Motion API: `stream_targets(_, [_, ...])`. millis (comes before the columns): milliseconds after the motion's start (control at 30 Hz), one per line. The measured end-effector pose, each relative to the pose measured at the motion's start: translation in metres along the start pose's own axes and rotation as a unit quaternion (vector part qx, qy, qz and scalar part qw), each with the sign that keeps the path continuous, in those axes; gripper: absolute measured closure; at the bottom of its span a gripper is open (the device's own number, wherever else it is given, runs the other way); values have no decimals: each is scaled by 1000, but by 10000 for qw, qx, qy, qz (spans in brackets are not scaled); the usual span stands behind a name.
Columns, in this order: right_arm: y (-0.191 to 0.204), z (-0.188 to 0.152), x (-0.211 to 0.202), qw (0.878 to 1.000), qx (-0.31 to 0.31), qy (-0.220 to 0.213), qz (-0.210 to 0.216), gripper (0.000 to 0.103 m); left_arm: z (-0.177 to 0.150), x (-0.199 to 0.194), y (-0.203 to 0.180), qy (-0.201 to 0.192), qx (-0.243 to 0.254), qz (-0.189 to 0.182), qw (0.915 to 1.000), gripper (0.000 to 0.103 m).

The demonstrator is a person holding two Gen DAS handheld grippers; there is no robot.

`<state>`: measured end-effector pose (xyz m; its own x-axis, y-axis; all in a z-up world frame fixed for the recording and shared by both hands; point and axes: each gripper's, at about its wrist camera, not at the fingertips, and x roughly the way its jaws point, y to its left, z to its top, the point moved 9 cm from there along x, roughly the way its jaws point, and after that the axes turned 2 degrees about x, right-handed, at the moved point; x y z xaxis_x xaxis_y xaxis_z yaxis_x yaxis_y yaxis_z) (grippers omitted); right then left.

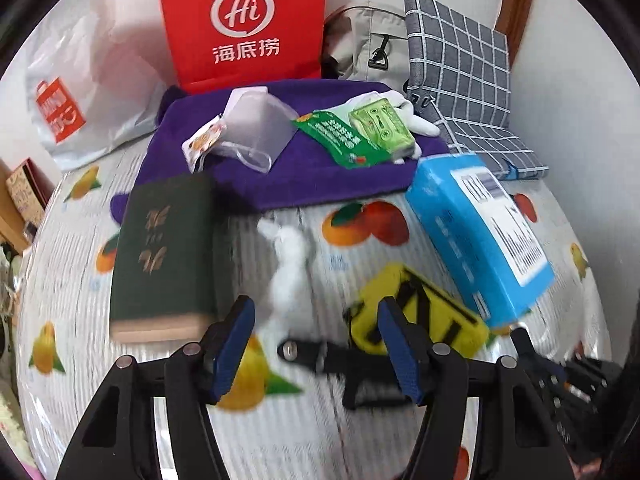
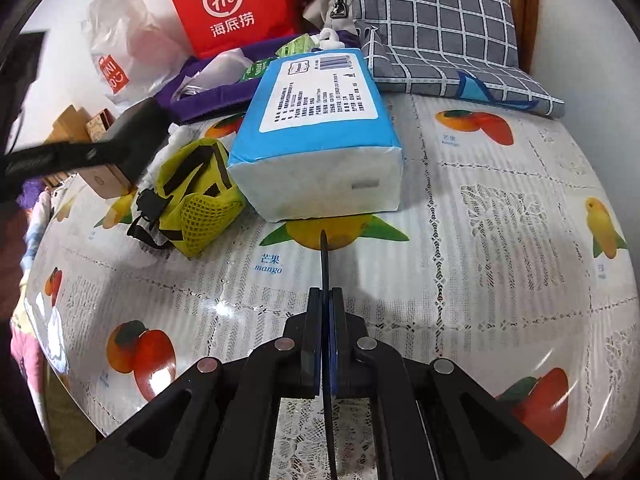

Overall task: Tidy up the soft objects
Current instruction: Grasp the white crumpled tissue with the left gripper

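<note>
Between picks, by the look of it: neither hand-held gripper carrying a soft item. Left hand-held gripper (image 1: 316,344) hovering with jaws parted and nothing pressed between the pads, angled down over a white fluffy tuft (image 1: 289,268) lying on the fruit-print surface (image 2: 500,240), just beside a dark green book (image 1: 164,256). Probably cotton or a small plush, though motion blur leaves that unsettled. Right hand-held gripper (image 2: 325,300) with jaws shut, seemingly pinching a thin dark strip standing edge-on between the pads, aimed at the near end of a blue tissue pack (image 2: 316,136). Yellow mesh pouch (image 2: 196,196) with black straps touching the tissue pack's left side. Farther back, a purple towel (image 1: 288,168) spread flat and bearing a clear plastic bag (image 1: 260,124), a green packet (image 1: 340,140) and a white glove (image 1: 416,120); behind it a red paper bag (image 1: 240,20) and a grey checked cushion (image 1: 460,64). Likely next: lowering the left jaws astride the tuft, closing gently enough not to shred it, then carrying it toward the towel pile. Needed care: avoiding the book's edge and the pouch strap close by.
</note>
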<state>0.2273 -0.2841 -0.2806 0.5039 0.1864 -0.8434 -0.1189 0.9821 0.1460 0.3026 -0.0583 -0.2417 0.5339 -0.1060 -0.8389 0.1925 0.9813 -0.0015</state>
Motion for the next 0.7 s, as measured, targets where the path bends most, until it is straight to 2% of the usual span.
stream_targets(67, [0, 0, 1, 10000, -26, -24, 38, 100, 9, 9, -1, 46, 143, 162, 9998, 47])
stream_targets(133, [-2, -1, 0, 9999, -20, -37, 103, 100, 14, 18, -6, 113, 301, 196, 9993, 48])
stream_targets(267, [-3, -1, -1, 9997, -42, -43, 245, 100, 16, 37, -11, 363, 503, 343, 9975, 56])
stream_targets(533, [-5, -1, -2, 9993, -327, -42, 186, 99, 14, 62, -15, 650, 528, 357, 9958, 56])
stream_targets(700, [-4, -2, -3, 9990, -400, -108, 187, 99, 10, 69, -16, 759, 557, 487, 9944, 58])
